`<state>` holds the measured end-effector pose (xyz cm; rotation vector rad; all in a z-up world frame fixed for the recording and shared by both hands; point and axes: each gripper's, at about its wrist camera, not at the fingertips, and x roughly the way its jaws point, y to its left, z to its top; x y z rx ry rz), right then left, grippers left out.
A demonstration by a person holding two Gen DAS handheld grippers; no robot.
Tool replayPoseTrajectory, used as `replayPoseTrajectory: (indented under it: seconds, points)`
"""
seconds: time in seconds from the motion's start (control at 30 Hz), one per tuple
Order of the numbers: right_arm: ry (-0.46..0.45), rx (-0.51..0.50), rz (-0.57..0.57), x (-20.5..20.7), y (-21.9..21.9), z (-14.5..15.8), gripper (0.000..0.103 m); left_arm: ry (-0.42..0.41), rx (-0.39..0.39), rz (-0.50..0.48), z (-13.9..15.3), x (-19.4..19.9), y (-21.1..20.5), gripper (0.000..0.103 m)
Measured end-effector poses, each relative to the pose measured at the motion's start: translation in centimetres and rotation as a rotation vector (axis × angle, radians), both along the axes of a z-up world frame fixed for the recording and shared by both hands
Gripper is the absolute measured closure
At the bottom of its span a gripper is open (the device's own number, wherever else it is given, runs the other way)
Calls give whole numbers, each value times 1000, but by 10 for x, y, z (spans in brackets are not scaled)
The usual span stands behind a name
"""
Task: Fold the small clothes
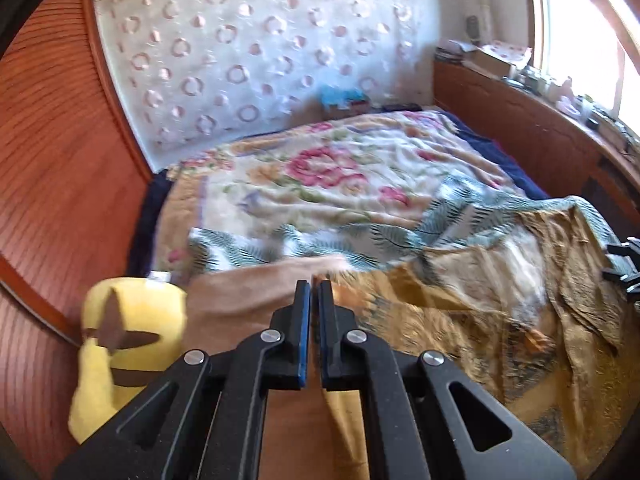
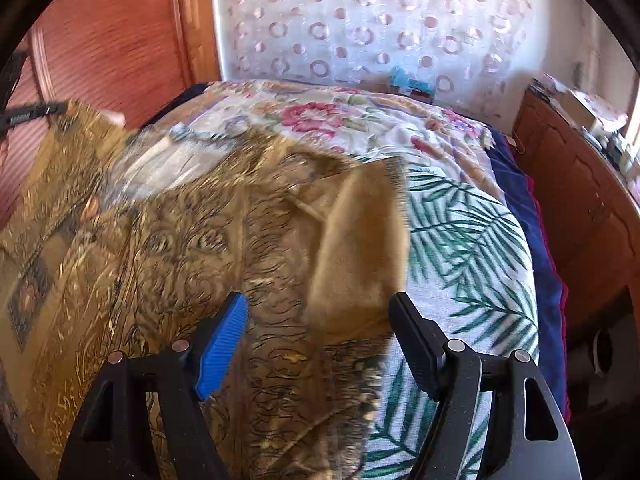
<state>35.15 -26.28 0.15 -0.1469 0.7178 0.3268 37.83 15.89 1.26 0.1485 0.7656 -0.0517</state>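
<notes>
— Since the gold cloth (image 2: 200, 248) lies spread on the bed (image 2: 460, 216), why lift its 9 o'clock edge?
— The left hand-held gripper (image 1: 314, 286) pinches it to fold; the right hand-held gripper (image 2: 320, 304) hovers spread.

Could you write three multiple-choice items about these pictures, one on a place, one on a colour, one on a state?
1. Where does the gold cloth lie?
A. On the bed, over the palm-print sheet
B. On the floor
C. On the window shelf

2. What colour are the gripper pads?
A. Red
B. Blue
C. White

3. How do the grippers stand?
A. Both open
B. Both shut
C. Left shut, right open

Answers:
1. A, the right view shows the gold cloth spread on the bed with the palm-print sheet under its edge.
2. B, a blue ribbed pad shows on a right finger.
3. C, the left gripper has its fingers pressed together, seemingly on the cloth's edge; the right gripper has a wide gap and holds nothing.
</notes>
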Motion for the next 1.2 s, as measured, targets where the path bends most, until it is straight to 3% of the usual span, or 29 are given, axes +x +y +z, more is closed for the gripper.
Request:
replayPoseTrajectory:
  seconds: [0.2, 0.4, 0.5, 0.53, 0.57, 0.6, 0.63, 0.67, 0.9, 1.03, 1.07, 1.1, 1.17, 1.2]
  points:
    - [7, 45, -48, 33, -23, 20, 28, 42, -20, 4, -14, 7, 11, 98]
    - [97, 27, -34, 70, -20, 6, 31, 117, -76, -35, -35, 10, 8, 98]
    - [90, 11, -30, 80, -17, 7, 31, 147, -160, -62, -39, 13, 15, 98]
    - [88, 9, -30, 80, -15, 8, 31, 160, -199, -77, -41, 14, 18, 96]
    - [85, 1, -29, 81, -14, 10, 31, 181, -228, -86, -43, 16, 20, 84]
    - [77, -16, -26, 82, -11, 9, 31, 196, -234, -87, -46, 16, 20, 76]
    - [71, -32, -24, 82, -9, 9, 31, 191, -219, -91, -47, 15, 19, 62]
    - [63, -40, -22, 78, -8, 7, 31, 186, -201, -96, -48, 14, 16, 59]
    - [54, -31, -25, 77, -11, 5, 31, 237, -202, -79, -61, 19, 10, 59]
    - [75, -32, -21, 80, -10, 6, 31, 208, -182, -68, -61, 17, 7, 59]
    - [77, -33, -18, 82, -9, 7, 43, 201, -192, -74, -60, 17, 6, 63]
    - [75, -27, -1, 83, -7, 10, 69, 194, -208, -92, -59, 16, 5, 67]
    - [89, -22, 12, 85, -5, 11, 82, 181, -190, -106, -56, 13, 1, 92]
    - [90, -26, 14, 85, -3, 12, 86, 175, -182, -109, -53, 11, 0, 96]
